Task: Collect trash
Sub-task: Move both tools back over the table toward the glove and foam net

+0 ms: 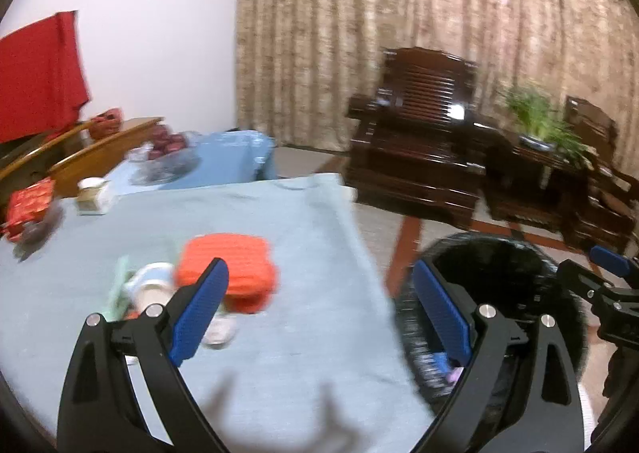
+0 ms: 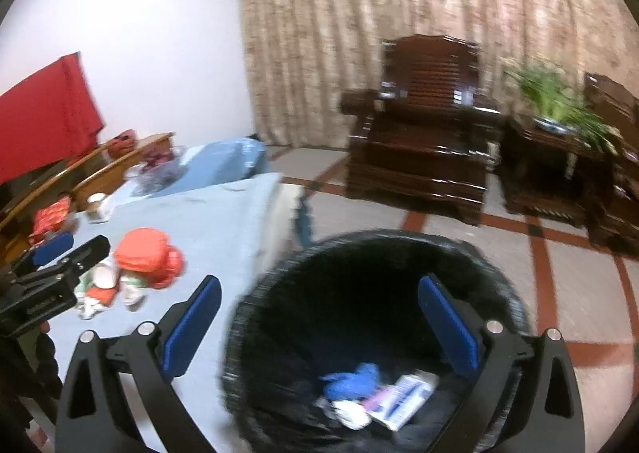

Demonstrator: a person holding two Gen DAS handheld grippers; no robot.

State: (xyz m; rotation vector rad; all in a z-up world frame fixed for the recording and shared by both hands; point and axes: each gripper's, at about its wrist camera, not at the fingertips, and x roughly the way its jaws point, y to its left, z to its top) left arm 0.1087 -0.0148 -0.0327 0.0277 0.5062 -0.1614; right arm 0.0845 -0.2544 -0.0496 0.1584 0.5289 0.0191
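A worktop (image 1: 279,221) under pale blue cloth fills the near side of a curtained room with dark wooden armchairs (image 1: 419,133) and a red-lined tile floor (image 2: 579,281). On it an orange plastic bag (image 1: 227,273) and crumpled wrappers (image 2: 100,285) lie heaped; beside its edge stands a black-lined round bin (image 2: 379,265) holding blue and white scraps (image 2: 375,393). The left gripper (image 1: 319,305) and right gripper (image 2: 319,321) both have fingers spread wide, empty.

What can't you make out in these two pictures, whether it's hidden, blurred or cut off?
1. Trash pile on the table, left wrist view: motion blur, and the left tool covers part of it.
2. Trash bin, right wrist view: dark liner hides its depth; the bottom edge cuts it off.
3. Scraps in the bin: labels blurred.
4. Right tool, left wrist view: cut off by the frame edge.
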